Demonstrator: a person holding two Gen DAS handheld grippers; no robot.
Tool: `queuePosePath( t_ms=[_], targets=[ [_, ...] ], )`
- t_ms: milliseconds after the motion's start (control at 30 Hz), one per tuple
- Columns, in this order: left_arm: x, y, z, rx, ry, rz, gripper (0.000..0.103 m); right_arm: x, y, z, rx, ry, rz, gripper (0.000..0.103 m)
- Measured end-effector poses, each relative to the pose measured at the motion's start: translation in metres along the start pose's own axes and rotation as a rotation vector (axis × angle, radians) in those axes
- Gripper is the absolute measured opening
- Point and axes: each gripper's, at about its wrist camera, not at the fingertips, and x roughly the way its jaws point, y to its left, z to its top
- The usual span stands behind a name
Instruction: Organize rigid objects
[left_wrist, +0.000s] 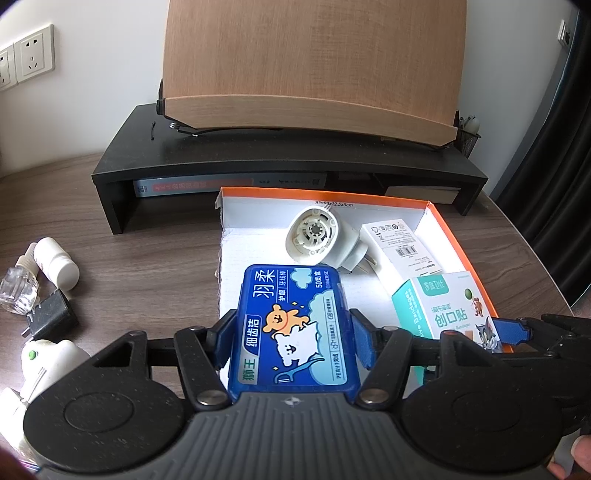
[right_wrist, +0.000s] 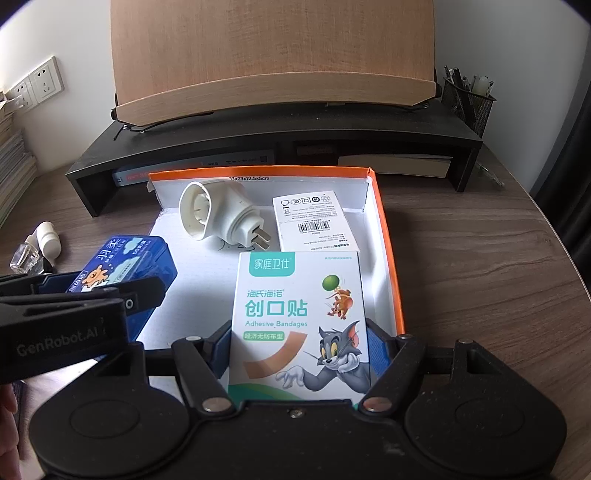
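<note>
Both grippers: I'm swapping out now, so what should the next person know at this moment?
Left gripper: shut on the blue floss-pick case, held over the left side of the orange tray.
Right gripper: shut on the bandage box, over the tray's near right.
Done: white plug-in heater and white adapter box lie in the tray.
Left: set both held items down, then collect the white bottle, clear vial, black charger and second white plug-in from the table.
</note>
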Motion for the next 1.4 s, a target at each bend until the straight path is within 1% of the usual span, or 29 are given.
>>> queuePosePath(
  t_ms=[600,767,933,1000,1167,1233,1267,1333,1400],
  targets=[
    [0.002,0.000,0.001,-0.001,0.005,0.006,0.063,0.005,-0.003,0.001,-0.001,0.007,0.004,0.084],
    [0.004,-0.001,0.001,-0.004,0.004,0.005,0.063,-0.004,-0.003,0.001,-0.014,-0.017,0.003,0.086],
    [0.007,-0.006,0.004,0.000,0.001,-0.002,0.063,-0.023,-0.008,-0.001,-0.019,-0.066,-0.011,0.087],
    [0.011,-0.009,0.004,0.008,0.003,-0.004,0.063,-0.031,-0.013,-0.002,-0.011,-0.091,-0.022,0.087],
    [0.020,-0.018,0.002,0.030,0.026,-0.007,0.064,-0.043,-0.023,-0.003,0.026,-0.112,-0.031,0.087],
    [0.018,-0.021,0.001,0.043,0.027,-0.003,0.073,-0.047,-0.024,-0.005,0.027,-0.116,-0.037,0.087],
    [0.016,-0.022,0.001,0.048,0.024,-0.004,0.075,-0.049,-0.024,-0.006,0.029,-0.117,-0.038,0.087],
    [0.011,-0.023,0.000,0.056,0.014,0.001,0.082,-0.053,-0.024,-0.008,0.037,-0.123,-0.037,0.087],
    [0.003,-0.024,0.000,0.057,0.008,0.011,0.087,-0.059,-0.023,-0.009,0.043,-0.130,-0.034,0.087]
  ],
)
